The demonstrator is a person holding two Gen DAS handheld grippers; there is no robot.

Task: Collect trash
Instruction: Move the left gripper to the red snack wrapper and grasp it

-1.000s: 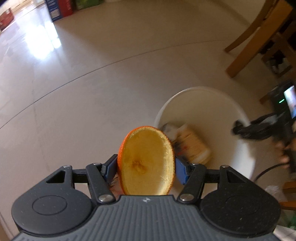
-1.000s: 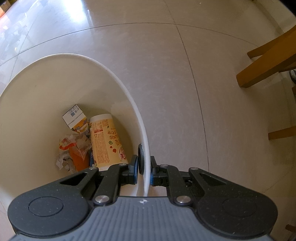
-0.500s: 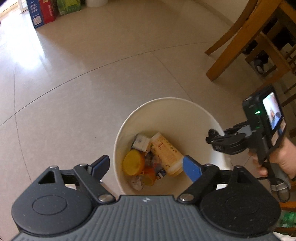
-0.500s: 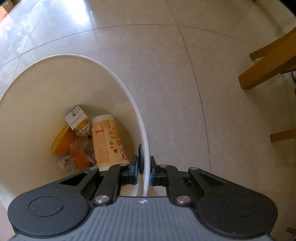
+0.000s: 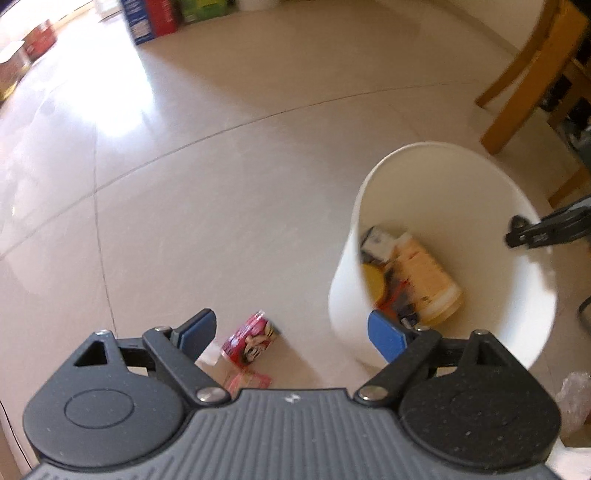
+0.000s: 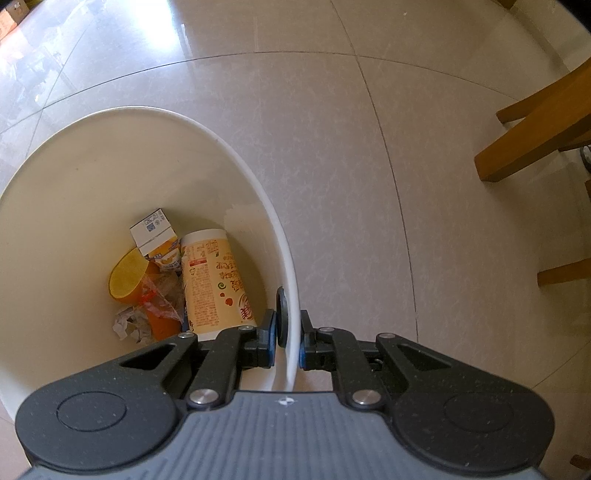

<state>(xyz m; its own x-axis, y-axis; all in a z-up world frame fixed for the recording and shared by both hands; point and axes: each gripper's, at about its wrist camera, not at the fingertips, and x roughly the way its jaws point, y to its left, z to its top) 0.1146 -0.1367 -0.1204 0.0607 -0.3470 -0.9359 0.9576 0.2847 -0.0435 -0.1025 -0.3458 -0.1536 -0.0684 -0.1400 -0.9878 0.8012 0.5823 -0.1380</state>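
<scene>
A white trash bin stands on the tiled floor, right of my left gripper, which is open and empty. A red and pink wrapper lies on the floor between its blue fingers, left of the bin. Inside the bin lie an orange peel, a tall paper cup, a small carton and crumpled scraps. My right gripper is shut on the bin's rim at its right side; it also shows as dark fingers on the rim in the left wrist view.
Wooden chair legs stand to the right of the bin. Coloured boxes line the far wall. A crumpled clear plastic piece lies at the lower right. Open floor stretches to the left and ahead.
The orange peel left my left gripper and now lies in the bin. The left gripper opened, then swung left and lower toward the red wrapper. The right gripper kept its hold on the rim.
</scene>
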